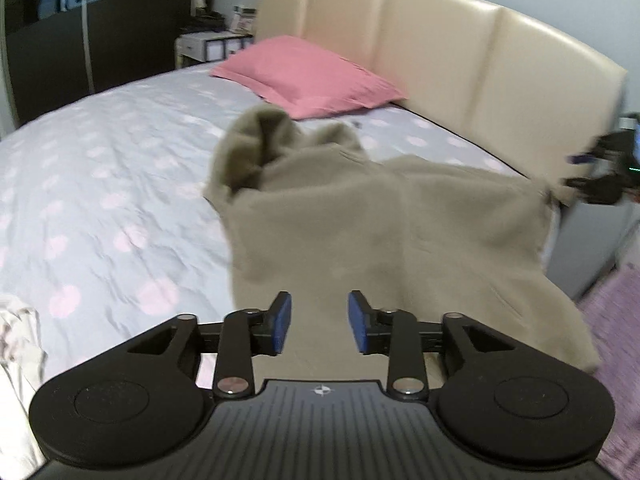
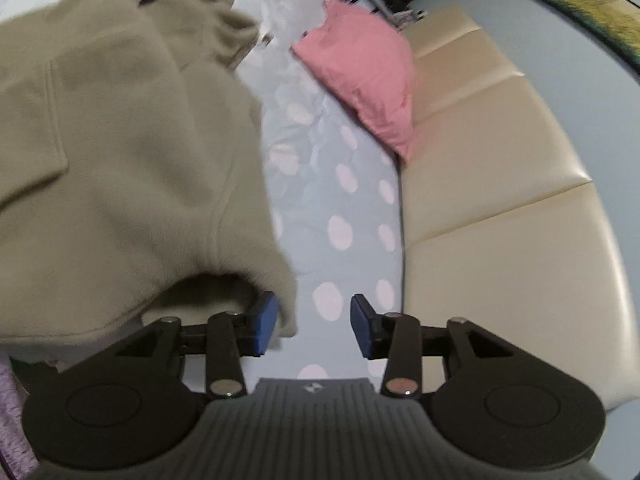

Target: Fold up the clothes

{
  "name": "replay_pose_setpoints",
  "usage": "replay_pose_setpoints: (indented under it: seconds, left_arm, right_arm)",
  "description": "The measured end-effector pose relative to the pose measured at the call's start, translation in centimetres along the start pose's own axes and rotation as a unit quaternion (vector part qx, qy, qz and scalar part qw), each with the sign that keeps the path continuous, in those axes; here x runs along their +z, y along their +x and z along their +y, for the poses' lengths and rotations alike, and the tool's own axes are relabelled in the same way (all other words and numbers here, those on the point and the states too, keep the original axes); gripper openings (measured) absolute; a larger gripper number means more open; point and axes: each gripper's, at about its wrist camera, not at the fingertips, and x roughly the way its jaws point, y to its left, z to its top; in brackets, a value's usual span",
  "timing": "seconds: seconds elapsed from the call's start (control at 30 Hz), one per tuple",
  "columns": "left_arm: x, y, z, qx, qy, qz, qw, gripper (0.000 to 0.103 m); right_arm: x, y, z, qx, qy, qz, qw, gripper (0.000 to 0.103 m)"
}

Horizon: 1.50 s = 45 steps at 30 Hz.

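An olive-tan fleece garment [image 1: 384, 232] lies spread on the bed near its right edge, with a bunched hood or sleeve at its far left. My left gripper [image 1: 319, 322] is open just above the garment's near hem, holding nothing. In the right wrist view the same garment [image 2: 120, 152] fills the left side. My right gripper [image 2: 314, 326] is open; a corner of the fleece hangs against its left pad [image 2: 264, 320], not clamped. The right gripper also shows in the left wrist view [image 1: 596, 172] at the garment's far right corner, blurred.
The bed has a light blue sheet [image 1: 100, 200] with pink dots. A pink pillow [image 1: 308, 76] lies against a cream padded headboard [image 1: 460, 72]. A nightstand [image 1: 212, 46] stands at the far left. A pale cloth [image 1: 16, 344] lies at the near left. A purple rug [image 1: 616, 320] is right.
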Motion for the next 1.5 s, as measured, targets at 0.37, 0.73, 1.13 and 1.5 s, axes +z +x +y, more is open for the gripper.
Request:
replay_pose_setpoints:
  seconds: [0.37,0.73,1.13,1.5]
  left_arm:
    - [7.5,10.4,3.8,0.092,-0.021,-0.040,0.9948,0.055]
    - [11.5,22.1,6.2,0.160,0.048,-0.019,0.9858,0.063]
    - [14.3,31.9,7.3,0.159,0.079,-0.003,0.9841,0.057]
    - [14.9,28.1,9.1,0.200,0.033,0.000,0.9793,0.007]
  right_arm:
    - [6.1,3.5,-0.8,0.057,0.234,-0.095,0.966,0.052]
    - [10.9,16.7,-0.5,0.165,0.354,-0.060,0.918,0.071]
    - [13.3,25.1,0.3,0.255,0.371,-0.037,0.892,0.087]
    - [13.4,22.7,0.1,0.265,0.406,-0.055,0.873,0.012]
